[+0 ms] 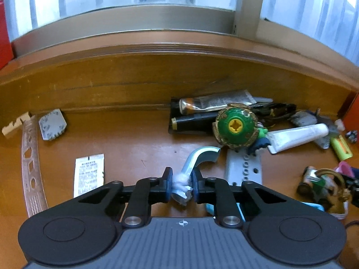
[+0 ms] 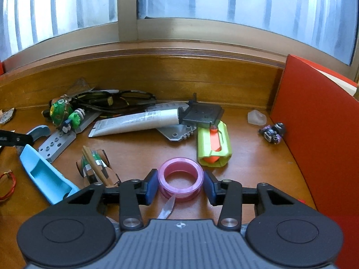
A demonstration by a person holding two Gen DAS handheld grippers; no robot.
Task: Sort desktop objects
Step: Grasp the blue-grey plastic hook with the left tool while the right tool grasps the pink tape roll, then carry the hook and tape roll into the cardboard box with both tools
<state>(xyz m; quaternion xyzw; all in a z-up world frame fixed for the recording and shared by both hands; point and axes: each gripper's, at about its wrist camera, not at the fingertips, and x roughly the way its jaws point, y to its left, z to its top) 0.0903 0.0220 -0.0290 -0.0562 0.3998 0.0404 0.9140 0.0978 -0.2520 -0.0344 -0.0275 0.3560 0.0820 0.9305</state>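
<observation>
On the glossy wooden counter (image 2: 139, 157), left tool (image 1: 182, 185) clamps a curved pale-blue plastic hook (image 1: 197, 160) with white fuzz; right tool (image 2: 180, 185) brackets a translucent pink tape ring (image 2: 180, 180), pads barely touching.

Pink tape roll (image 2: 180, 185), green spinning top (image 1: 235, 126)

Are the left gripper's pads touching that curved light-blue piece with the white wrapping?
Touching. The left wrist view shows the left gripper shut on the curved light-blue piece, pads pressing its white-wrapped end.
</observation>
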